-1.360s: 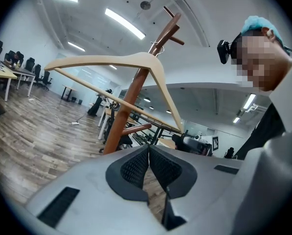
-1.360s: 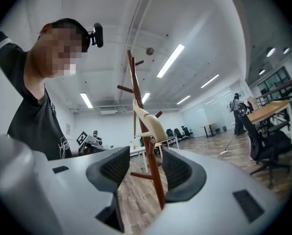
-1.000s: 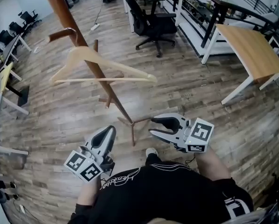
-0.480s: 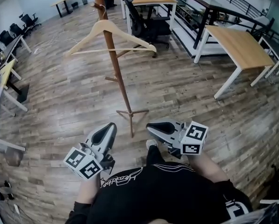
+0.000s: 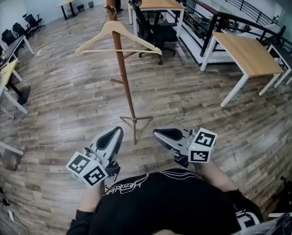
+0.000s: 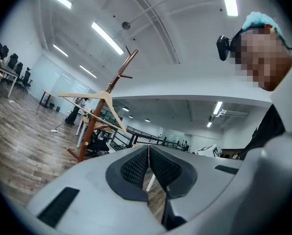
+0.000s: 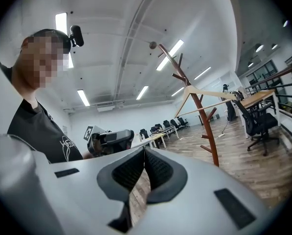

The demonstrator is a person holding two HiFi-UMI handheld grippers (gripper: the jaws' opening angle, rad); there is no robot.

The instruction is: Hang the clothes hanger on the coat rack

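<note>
A pale wooden clothes hanger [image 5: 118,35] hangs by its hook from the upper part of the brown wooden coat rack [image 5: 127,94], which stands on the plank floor ahead of me. Both grippers sit low and near my body, well short of the rack's feet. The left gripper [image 5: 115,132] is shut with nothing between its jaws, and the right gripper [image 5: 158,133] is shut and empty too. The left gripper view has the hanger [image 6: 105,96] on the rack [image 6: 120,75] at a distance beyond the left gripper [image 6: 148,149]. The right gripper view shows the hanger [image 7: 209,93], rack [image 7: 204,126] and right gripper [image 7: 144,152].
A black office chair [image 5: 155,23] stands behind the rack beside a wooden table [image 5: 158,3]. Another white-legged table [image 5: 253,53] is at the right, before a dark railing [image 5: 243,4]. Desks and chairs line the left side [image 5: 9,75].
Both grippers have drawn back from the rack, which now looks farther away. The right gripper's jaws have gone from open to shut. The hanger stays on the rack.
</note>
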